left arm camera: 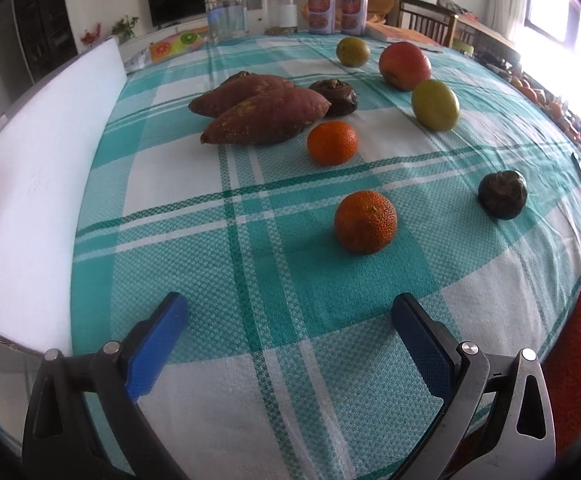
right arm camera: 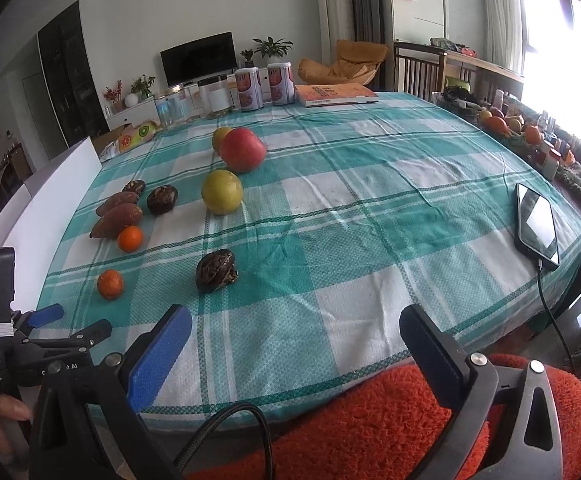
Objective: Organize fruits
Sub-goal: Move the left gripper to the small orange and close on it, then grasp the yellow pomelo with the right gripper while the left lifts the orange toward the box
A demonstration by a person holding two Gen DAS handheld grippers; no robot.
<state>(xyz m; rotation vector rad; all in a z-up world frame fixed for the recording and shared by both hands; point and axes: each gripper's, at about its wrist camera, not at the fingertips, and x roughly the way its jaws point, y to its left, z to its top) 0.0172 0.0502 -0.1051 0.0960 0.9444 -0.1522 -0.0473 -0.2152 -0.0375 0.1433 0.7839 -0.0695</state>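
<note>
On the checked teal tablecloth (left arm camera: 250,264) lie two oranges: a near one (left arm camera: 365,222) (right arm camera: 110,284) and a farther one (left arm camera: 332,143) (right arm camera: 130,238). Behind them are two sweet potatoes (left arm camera: 266,118) (right arm camera: 116,216), dark brown fruits (left arm camera: 333,96) (left arm camera: 502,195) (right arm camera: 215,270) (right arm camera: 162,199), two yellow-green fruits (left arm camera: 435,105) (left arm camera: 353,51) (right arm camera: 222,192) and a red apple (left arm camera: 404,65) (right arm camera: 243,149). My left gripper (left arm camera: 290,316) is open and empty, just short of the near orange. My right gripper (right arm camera: 296,326) is open and empty over the table's front edge. The left gripper also shows in the right wrist view (right arm camera: 46,316).
A white board (left arm camera: 30,184) stands along the table's left side. Jars (right arm camera: 170,109), two cans (right arm camera: 264,86) and a book (right arm camera: 334,94) line the far edge. A phone (right arm camera: 536,224) on a cable lies at the right edge. An orange fuzzy cushion (right arm camera: 350,420) is below the front edge.
</note>
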